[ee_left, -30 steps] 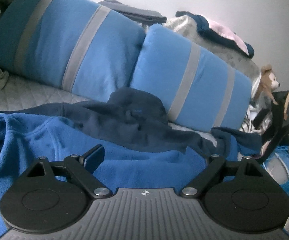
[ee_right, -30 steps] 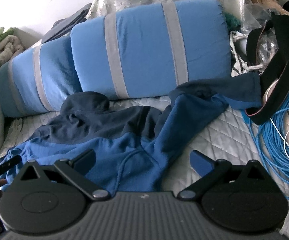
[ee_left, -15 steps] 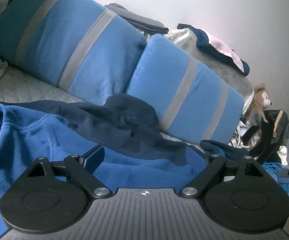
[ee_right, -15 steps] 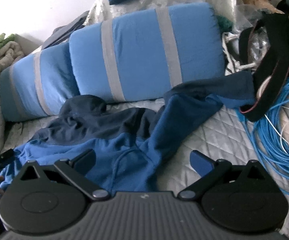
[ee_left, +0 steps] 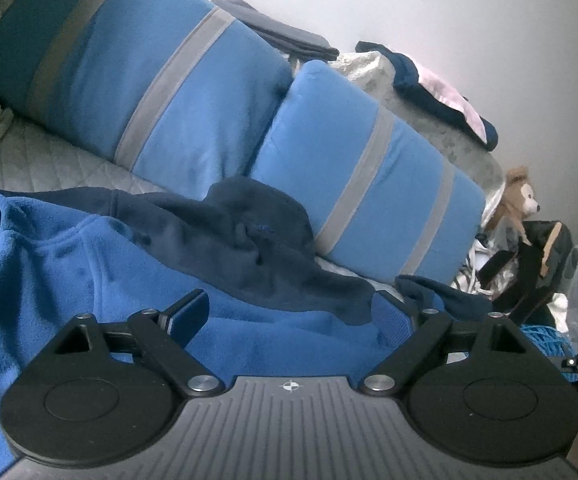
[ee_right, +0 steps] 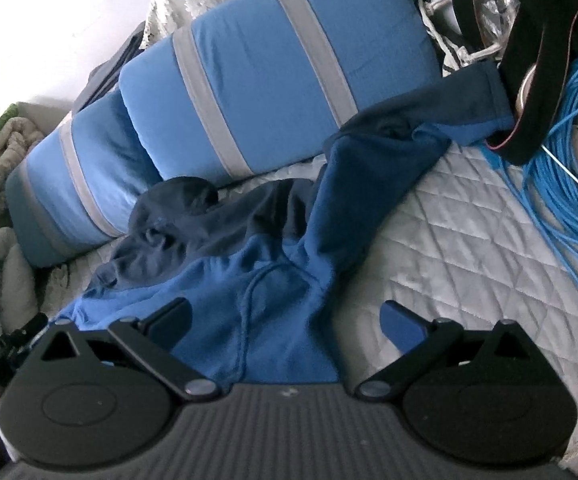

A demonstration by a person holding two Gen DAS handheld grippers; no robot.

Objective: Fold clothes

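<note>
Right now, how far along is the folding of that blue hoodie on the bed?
Barely begun. Done: nothing visibly folded; the blue hoodie lies rumpled on the quilted bed cover, hood bunched against the striped pillows, one sleeve stretched toward the blue cable. In hand: nothing; the left gripper and right gripper are both open over the fabric. Left: flatten, then every fold.

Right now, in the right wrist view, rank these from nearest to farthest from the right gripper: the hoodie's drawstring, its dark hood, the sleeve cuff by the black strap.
1. Drawstring: just ahead of the open right gripper, between its fingers.
2. Dark hood: farther up, left, against the striped pillows.
3. Sleeve cuff: farthest, upper right, beside the black strap.
</note>
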